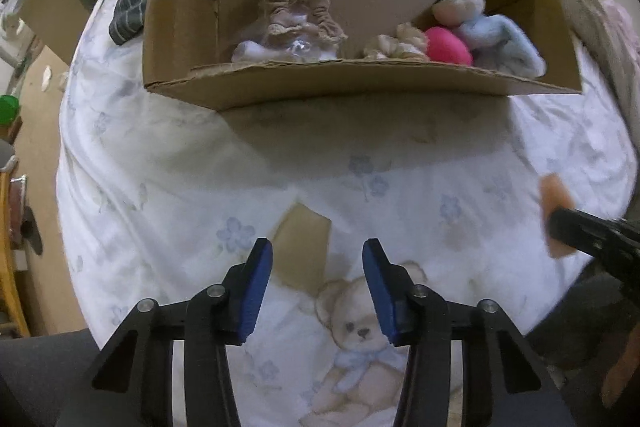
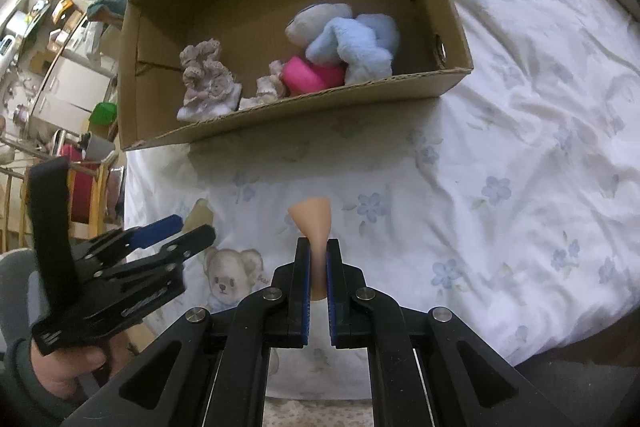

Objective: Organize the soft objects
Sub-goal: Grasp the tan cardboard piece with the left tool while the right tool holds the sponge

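Observation:
A cardboard box (image 1: 360, 83) (image 2: 304, 111) lies on the bed, its open side facing me. Inside it are beige scrunchies (image 1: 296, 3) (image 2: 204, 75), a pink sponge (image 1: 448, 47) (image 2: 312, 75) and a blue plush toy (image 1: 496, 35) (image 2: 356, 43). My right gripper (image 2: 318, 247) is shut on a peach makeup sponge (image 2: 314, 223) and holds it above the sheet in front of the box; it also shows at the right edge of the left wrist view (image 1: 556, 215). My left gripper (image 1: 318, 251) is open and empty over the sheet, seen also in the right wrist view (image 2: 188, 227).
The bed has a white floral sheet (image 2: 520, 147) with a printed teddy bear (image 1: 360, 331). A flat cardboard piece (image 1: 304, 247) lies just beyond my left fingertips. A dark folded cloth (image 1: 128, 15) lies left of the box. Cluttered shelves and a green cup (image 2: 104, 113) stand left of the bed.

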Motion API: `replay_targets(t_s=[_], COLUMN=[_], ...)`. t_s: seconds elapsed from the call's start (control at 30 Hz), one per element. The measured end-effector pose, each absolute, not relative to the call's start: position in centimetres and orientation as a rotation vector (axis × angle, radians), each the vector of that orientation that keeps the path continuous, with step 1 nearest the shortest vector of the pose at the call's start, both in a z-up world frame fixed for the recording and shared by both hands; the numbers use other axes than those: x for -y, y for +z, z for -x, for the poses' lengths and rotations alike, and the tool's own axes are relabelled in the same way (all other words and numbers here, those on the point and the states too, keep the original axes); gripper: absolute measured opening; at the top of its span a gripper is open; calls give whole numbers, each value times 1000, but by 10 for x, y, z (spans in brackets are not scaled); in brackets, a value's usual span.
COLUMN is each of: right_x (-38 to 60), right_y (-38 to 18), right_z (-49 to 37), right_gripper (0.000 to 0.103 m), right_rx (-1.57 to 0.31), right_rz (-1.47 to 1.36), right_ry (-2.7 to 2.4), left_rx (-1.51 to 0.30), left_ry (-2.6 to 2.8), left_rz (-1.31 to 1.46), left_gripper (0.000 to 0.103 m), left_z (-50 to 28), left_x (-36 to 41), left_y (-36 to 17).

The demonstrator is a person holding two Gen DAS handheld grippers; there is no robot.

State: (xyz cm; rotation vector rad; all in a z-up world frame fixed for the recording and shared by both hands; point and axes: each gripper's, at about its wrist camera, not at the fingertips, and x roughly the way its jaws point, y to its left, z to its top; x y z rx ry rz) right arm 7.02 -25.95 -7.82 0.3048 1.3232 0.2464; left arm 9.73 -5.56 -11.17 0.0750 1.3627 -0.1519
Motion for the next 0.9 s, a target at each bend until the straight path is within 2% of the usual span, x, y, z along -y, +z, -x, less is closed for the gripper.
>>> replay_targets(t_s=[0.13,0.17,0.2,0.23,0.27,0.3,0.9], right_x=[256,256,257,255,254,253,248], right_y=[-78,-78,-78,-78,-78,-78,-76], right_z=[-67,-67,-66,-67,-68,-68,-71], right_gripper=[8,8,8,8,8,8,8], right_rx=[-1319,-1320,-1319,-1318,-1315,-1313,-1298], right_rz=[-295,-297,-299,-300,-300,-299,-268], right_ry=[248,248,249,250,252,255,260], left_rx=[-1393,-1399,-1410,-1414,-1408,-1394,-1283], left_ry=[-119,-119,-123,-125,-123,-117,-79], left_rz=[-83,-77,-68,-43,-30,-19,80], left_gripper=[41,26,16,15,9,7,6], left_z=[-104,-105,-106,-106,-106,-106,-86], left_x=[54,53,52,49,48,46,13], left_y=[-123,-124,-127,-127,-126,-122,-83])
